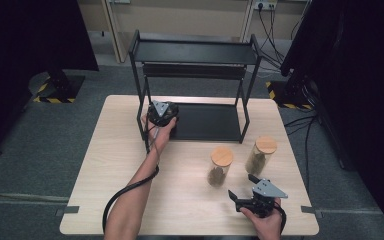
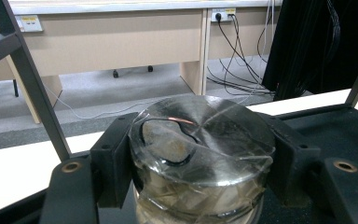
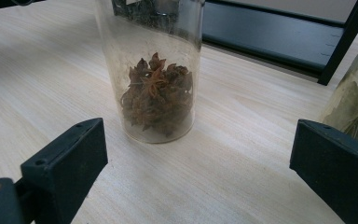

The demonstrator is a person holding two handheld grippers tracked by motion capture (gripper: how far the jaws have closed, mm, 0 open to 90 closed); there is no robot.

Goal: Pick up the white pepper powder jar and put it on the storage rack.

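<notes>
Left gripper (image 1: 162, 114): we see it at eleven o'clock on the table (image 1: 115, 165), at the front left corner of the black rack (image 1: 195, 52), cable trailing down along the forearm.
Left jaws: in the left gripper view we find both black pads pressed against the sides of a glass jar (image 2: 200, 154), one pad at nine o'clock of it, the other at three; the grip is narrow and firm on the glass.
Held jar: we look on its clear round end, brown contents dim inside; it sits over the rack's lower shelf (image 2: 349, 126).
Star anise jar (image 1: 220, 166): we place it near the table's centre, upright, wooden lid on, at eleven o'clock from the right gripper.
Leaf jar (image 1: 261, 155): just beside the star anise jar at its two o'clock, upright, wooden lid on.
Right gripper (image 1: 244, 192): at five o'clock on the table, in the hand.
Right jaws: spread wide, nothing between the pads; both jars stand apart from them.
</notes>
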